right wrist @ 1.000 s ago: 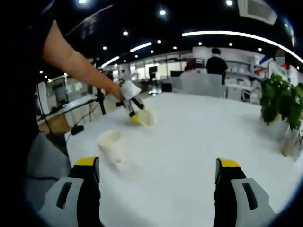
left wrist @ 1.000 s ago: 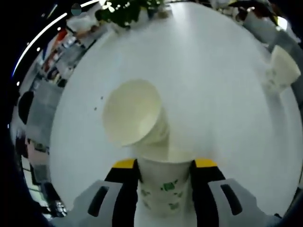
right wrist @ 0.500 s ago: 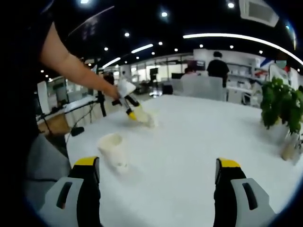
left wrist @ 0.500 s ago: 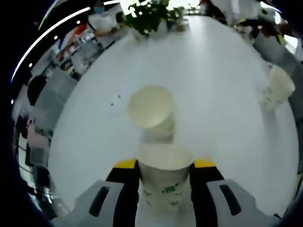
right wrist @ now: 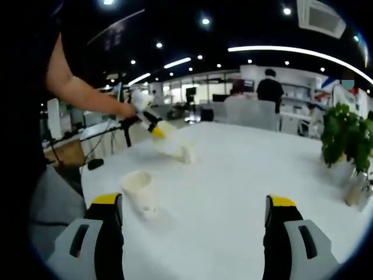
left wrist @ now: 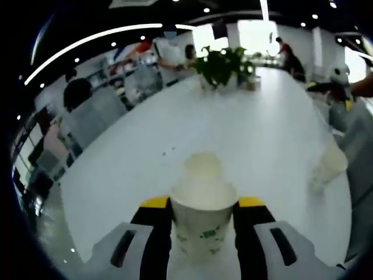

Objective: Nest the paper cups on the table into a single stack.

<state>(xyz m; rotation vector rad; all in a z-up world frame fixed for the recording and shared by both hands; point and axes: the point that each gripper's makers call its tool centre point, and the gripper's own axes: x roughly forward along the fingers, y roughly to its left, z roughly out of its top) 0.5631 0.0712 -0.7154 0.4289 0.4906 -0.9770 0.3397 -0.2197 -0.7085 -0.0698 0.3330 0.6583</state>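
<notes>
The left gripper (left wrist: 203, 224) pinches a white printed paper cup (left wrist: 202, 219), tipped against another tapered cup (left wrist: 202, 165) on the smooth white bench (left wrist: 256, 122); a third cup (right wrist: 140, 191) stands apart; a leafy potted plant (left wrist: 222, 65) behind; the right gripper (right wrist: 195, 224) gapes empty

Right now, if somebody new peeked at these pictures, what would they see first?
Probably the paper cup squeezed in the left tool, low in the left gripper view, with another cup just beyond its rim. Next, the lone cup standing on the white table in front of the open right tool, and a leafy plant at the table's right edge.
</notes>
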